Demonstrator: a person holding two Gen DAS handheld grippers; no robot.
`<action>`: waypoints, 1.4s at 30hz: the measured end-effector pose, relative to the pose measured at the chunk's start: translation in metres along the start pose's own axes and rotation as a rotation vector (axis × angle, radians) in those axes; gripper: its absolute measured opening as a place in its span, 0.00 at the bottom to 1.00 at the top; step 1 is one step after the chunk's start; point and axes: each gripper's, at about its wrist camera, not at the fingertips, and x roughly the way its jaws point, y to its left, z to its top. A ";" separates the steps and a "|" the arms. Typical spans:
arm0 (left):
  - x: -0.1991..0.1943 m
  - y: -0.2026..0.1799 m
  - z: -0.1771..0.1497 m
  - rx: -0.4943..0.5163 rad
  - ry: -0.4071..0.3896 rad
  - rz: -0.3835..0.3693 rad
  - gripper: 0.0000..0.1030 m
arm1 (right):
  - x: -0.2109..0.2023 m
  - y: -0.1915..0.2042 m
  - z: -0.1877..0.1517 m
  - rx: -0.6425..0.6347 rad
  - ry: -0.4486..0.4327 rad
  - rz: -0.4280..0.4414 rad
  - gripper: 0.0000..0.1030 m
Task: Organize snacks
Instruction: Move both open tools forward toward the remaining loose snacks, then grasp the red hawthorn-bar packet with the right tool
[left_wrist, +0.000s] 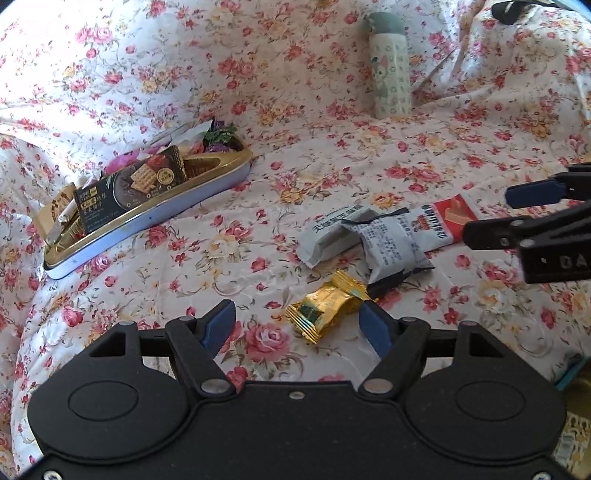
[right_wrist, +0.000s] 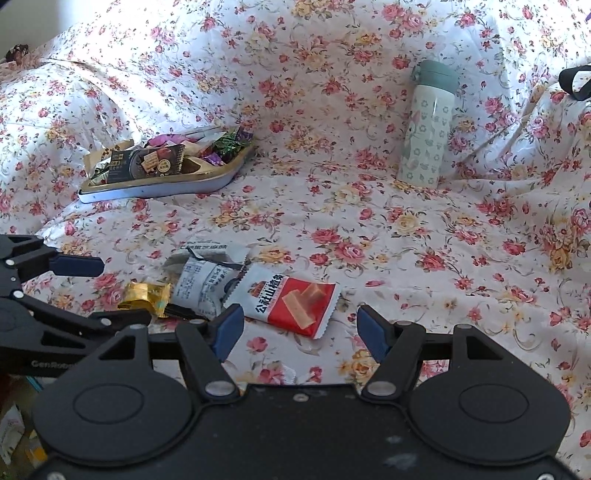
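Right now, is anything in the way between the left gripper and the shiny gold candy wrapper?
Nothing visible. The left gripper is open, and the shiny gold candy wrapper lies on the flowered cloth just ahead of its fingertips, with only bare cloth between.

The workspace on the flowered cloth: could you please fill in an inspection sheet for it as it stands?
Surface: flowered cloth, rumpled, sunlit.
Job's things: tin tray at the far left, already holding wrapped snacks; loose on the cloth lie a gold candy, two grey-white packets overlapping, and a red-and-white packet.
Clutter: patterned bottle with green lid, upright, apart from the snacks.
Grippers: left gripper open, gold candy just ahead between its fingers, not gripped; right gripper open at the red-and-white packet, not gripping.
Cables: black strap at the far right edge.
Surroundings: mostly out of view.
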 end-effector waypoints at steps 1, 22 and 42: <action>0.002 0.001 0.001 -0.009 0.006 0.001 0.74 | 0.000 0.000 0.000 -0.002 0.000 -0.002 0.69; 0.029 0.053 0.010 -0.241 0.082 0.031 0.81 | 0.010 0.010 0.001 -0.152 -0.003 -0.027 0.69; 0.038 0.061 0.012 -0.221 0.117 0.015 0.93 | 0.054 0.018 0.023 -0.301 0.012 0.000 0.72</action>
